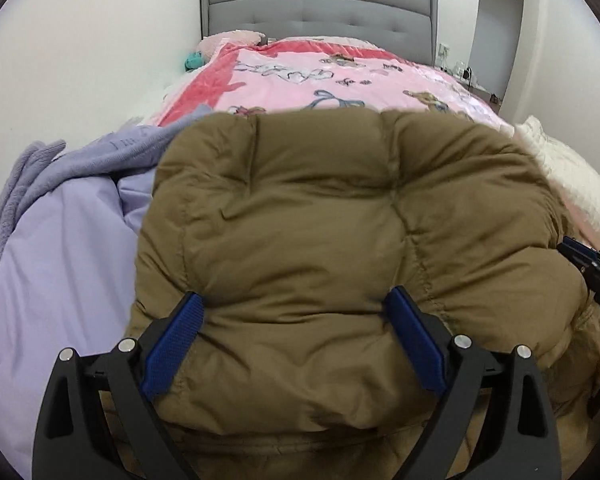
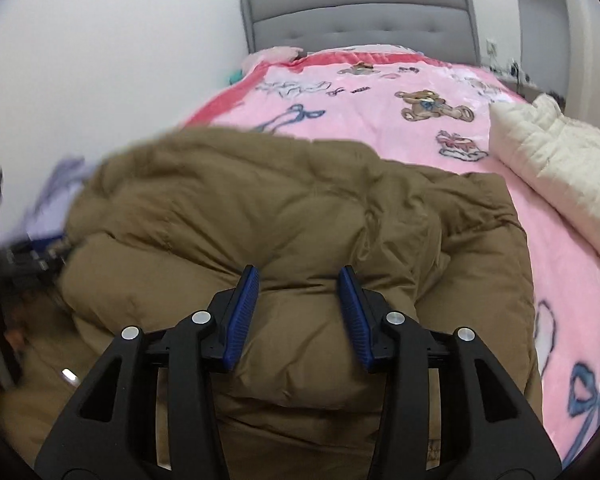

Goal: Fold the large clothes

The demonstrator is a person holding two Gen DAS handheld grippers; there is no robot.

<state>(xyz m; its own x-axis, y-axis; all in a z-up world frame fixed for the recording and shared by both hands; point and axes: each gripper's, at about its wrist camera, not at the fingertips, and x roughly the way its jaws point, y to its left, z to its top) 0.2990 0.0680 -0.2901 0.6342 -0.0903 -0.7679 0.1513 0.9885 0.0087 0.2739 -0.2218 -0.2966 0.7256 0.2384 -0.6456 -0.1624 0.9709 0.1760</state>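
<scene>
Brown coat [image 1: 340, 200] lying in a puffy heap on the near end of the bed, on top of the pink blanket [image 2: 380, 92]. Purple cloth [image 1: 60, 240] just beside it on the left, white quilt [image 2: 560, 168] well apart on the right.

Left claw [image 1: 300, 300] spread very wide, with a fat roll of coat filling the whole gap. Blue pads [image 1: 192, 320] dented into the stuffing on both sides, so likely a real hold on the coat.

Right claw [image 2: 300, 276] about half open, with a hump of coat between its pads too. Cannot tell whether those pads press on the cloth or only stand beside it.

Most important for the next move: coat straight ahead of both claws and under them, reaching away toward the far end of the bed. Looks wider from left to right than from near to far. Both claws at its near edge, side by side, left claw on the left half, right claw on the right half. Neither one nearer than the other.

Probably a fold just laid down here, with letting go next. Lift straight up and back toward the near side, to keep the puffy layers from springing open.
</scene>
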